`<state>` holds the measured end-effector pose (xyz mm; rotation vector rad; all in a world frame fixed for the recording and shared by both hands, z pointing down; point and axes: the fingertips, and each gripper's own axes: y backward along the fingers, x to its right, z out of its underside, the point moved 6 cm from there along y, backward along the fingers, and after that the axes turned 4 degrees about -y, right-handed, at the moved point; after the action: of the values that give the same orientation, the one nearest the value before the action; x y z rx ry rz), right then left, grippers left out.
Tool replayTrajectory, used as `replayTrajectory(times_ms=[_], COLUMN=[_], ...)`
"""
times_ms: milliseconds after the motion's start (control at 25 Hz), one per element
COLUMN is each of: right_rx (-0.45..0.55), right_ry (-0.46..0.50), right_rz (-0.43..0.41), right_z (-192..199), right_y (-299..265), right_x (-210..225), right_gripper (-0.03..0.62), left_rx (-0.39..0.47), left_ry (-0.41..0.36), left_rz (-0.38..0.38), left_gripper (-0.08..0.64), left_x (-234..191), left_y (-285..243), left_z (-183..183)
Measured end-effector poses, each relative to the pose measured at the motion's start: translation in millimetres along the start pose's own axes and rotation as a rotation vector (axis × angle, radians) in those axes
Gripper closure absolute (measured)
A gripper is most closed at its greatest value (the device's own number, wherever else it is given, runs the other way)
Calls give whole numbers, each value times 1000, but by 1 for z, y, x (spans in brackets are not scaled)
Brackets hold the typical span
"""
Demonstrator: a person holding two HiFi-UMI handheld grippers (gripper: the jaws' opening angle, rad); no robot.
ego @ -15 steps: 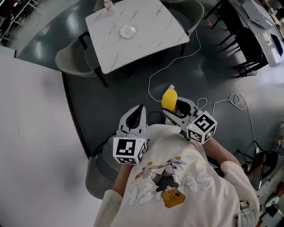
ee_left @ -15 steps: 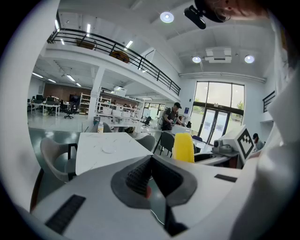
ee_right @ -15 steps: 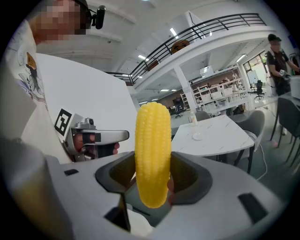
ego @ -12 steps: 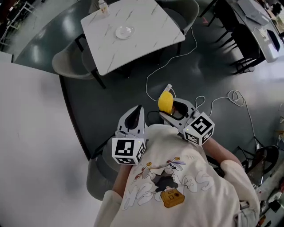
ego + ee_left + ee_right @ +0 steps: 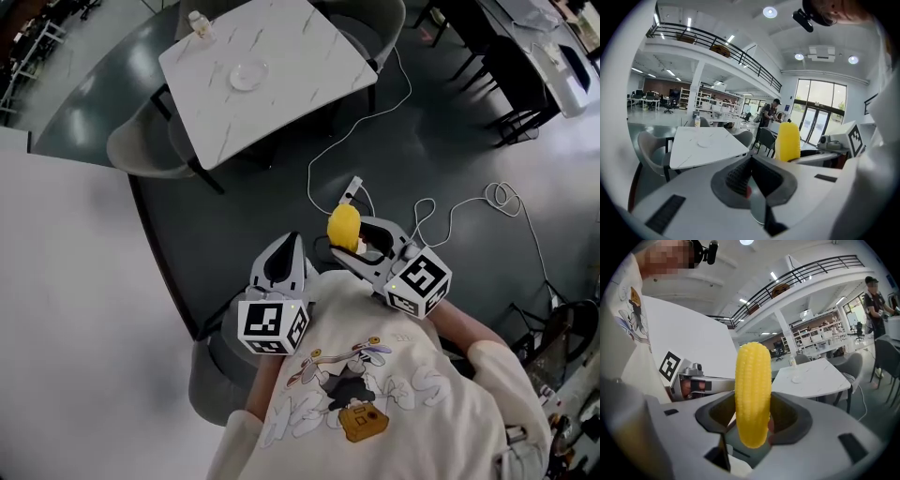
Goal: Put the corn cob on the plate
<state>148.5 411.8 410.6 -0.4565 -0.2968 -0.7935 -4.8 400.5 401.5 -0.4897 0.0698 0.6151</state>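
The head camera peers steeply down; cameras riding the left tongs (image 5: 292,242) and right tongs (image 5: 352,235) look nearly level; all share the distant white marbled square tabletop (image 5: 286,89).

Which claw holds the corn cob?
The right claw: the yellow corn cob stands upright between its jaws, while the left claw is shut and empty.

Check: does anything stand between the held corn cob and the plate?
Nothing visible does. The corn cob, in the right gripper, faces floor crossed by a cable; the plate lies bare on the table.
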Motion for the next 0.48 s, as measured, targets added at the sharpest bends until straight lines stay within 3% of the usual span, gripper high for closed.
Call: replayTrajectory(times_ms=[480], right_rx=[10], right_ry=[-73], right_rz=[12], right_z=[-3], right_y=[45], right_x=[71], right_gripper=[370], left_rx=[12], left_ry=[47], left_rz=[-101], left_gripper=[554], left_x=[41], left_y=[-38], left_z=[2])
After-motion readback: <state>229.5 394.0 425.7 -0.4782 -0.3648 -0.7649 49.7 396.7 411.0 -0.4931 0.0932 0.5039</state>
